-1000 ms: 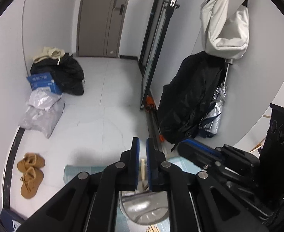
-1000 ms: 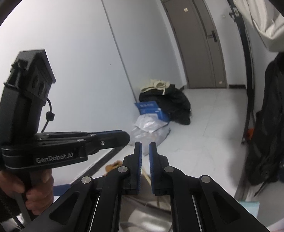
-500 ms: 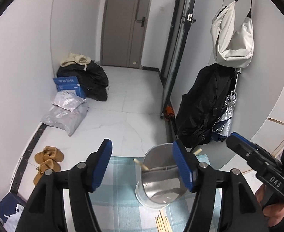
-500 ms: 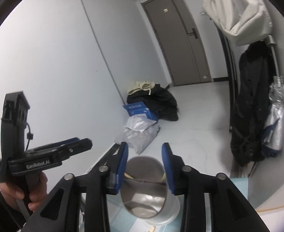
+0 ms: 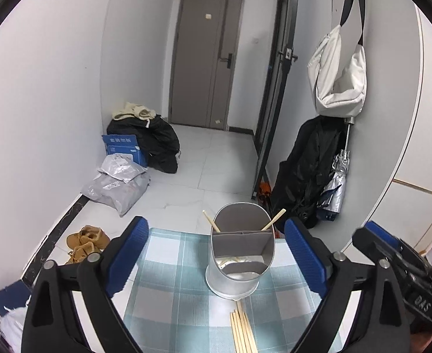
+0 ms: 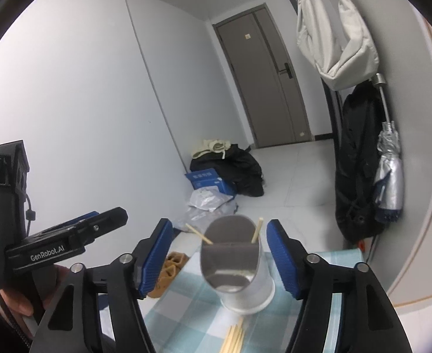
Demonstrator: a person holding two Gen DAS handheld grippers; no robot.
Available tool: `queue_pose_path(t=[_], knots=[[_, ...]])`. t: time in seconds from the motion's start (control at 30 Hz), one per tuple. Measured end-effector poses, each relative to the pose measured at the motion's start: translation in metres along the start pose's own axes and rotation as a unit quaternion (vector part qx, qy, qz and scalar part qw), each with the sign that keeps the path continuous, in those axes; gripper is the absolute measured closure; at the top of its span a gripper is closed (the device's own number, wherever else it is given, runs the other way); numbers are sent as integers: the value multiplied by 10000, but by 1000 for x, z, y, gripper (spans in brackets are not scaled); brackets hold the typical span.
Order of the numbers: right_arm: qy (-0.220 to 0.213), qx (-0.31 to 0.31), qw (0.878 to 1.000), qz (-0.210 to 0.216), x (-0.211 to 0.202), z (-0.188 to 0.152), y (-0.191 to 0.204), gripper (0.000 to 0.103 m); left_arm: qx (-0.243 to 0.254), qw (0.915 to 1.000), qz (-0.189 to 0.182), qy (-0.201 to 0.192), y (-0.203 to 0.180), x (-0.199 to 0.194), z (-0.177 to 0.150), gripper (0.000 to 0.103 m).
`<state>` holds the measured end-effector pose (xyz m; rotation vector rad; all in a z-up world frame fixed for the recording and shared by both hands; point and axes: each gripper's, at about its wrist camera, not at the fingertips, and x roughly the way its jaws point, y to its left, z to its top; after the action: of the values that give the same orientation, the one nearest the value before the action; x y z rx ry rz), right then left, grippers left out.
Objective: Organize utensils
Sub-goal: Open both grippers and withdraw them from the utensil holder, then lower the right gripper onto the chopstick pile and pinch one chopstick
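A metal utensil holder [image 5: 239,259] with a divider stands on the checked tablecloth [image 5: 172,279]; two chopsticks [image 5: 272,220] lean out of its far compartment. Several loose chopsticks [image 5: 242,332] lie on the cloth in front of it. My left gripper [image 5: 219,253] hangs well back from the holder, jaws opening wide with nothing held. In the right wrist view the holder [image 6: 239,267] and loose chopsticks [image 6: 233,338] show again; my right gripper [image 6: 219,253] frames the holder from behind, jaws opening, pads not touching anything.
The left hand-held gripper body [image 6: 48,250] sits at the left of the right wrist view. Beyond the table edge lie brown shoes [image 5: 83,241], grey parcels [image 5: 119,182], a blue box [image 5: 124,147] and black bags. A black coat [image 5: 307,170] and an umbrella [image 5: 336,182] hang on the right wall.
Both grippers went from shut to wide open. Both pulled back from the holder, so the holder, tablecloth and loose chopsticks came into view.
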<state>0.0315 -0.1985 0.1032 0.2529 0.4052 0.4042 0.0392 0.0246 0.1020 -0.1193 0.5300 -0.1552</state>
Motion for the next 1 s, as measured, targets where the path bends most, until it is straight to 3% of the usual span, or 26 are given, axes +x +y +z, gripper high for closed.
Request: queue_pose_path(t=[0.3, 0.73, 1.0], knots=[[-402, -231, 9971, -596, -35, -45, 11, 4, -167, 9993, 99, -319, 5, -13, -40, 3], [55, -527, 9942, -939, -27, -109, 1, 4, -268, 9991, 117, 312, 11, 23, -98, 1], [651, -612, 9916, -930, -4, -134, -8, 4, -424, 9953, 172, 852, 29, 54, -122, 1]])
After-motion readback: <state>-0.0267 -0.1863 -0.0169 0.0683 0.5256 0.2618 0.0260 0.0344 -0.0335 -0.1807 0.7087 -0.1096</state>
